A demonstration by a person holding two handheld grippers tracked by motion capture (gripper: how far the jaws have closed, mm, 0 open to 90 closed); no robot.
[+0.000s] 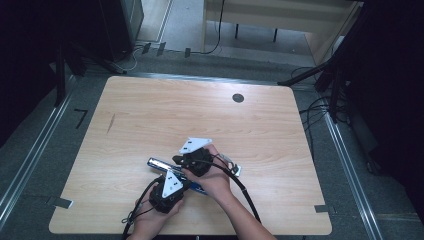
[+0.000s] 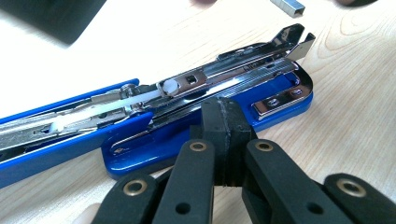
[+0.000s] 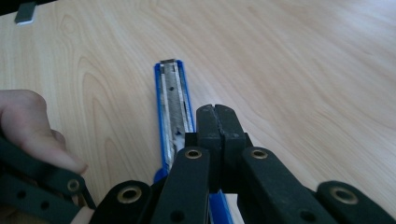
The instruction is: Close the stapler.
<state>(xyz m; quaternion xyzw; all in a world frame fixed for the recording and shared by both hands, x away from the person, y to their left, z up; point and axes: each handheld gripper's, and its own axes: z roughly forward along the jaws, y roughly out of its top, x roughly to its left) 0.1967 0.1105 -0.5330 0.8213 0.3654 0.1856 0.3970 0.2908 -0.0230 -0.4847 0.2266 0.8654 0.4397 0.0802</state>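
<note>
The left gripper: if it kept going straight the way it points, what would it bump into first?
Most likely the opened blue stapler: the left gripper, jaws shut, points at its blue base and chrome staple rail, though whether they already touch is unclear.

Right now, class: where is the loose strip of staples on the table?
In the left gripper view the strip of staples lies on the wooden table at the top edge, just beyond the metal front end of the opened blue stapler.

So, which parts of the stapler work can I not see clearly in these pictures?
- High view: the stapler is mostly hidden under the hands and both grippers.
- Left gripper view: the closed left gripper covers part of the blue base; whether it touches the base is unclear. The staple strip is cut by the top edge.
- Right gripper view: the right gripper hides the near end of the open arm.
</note>
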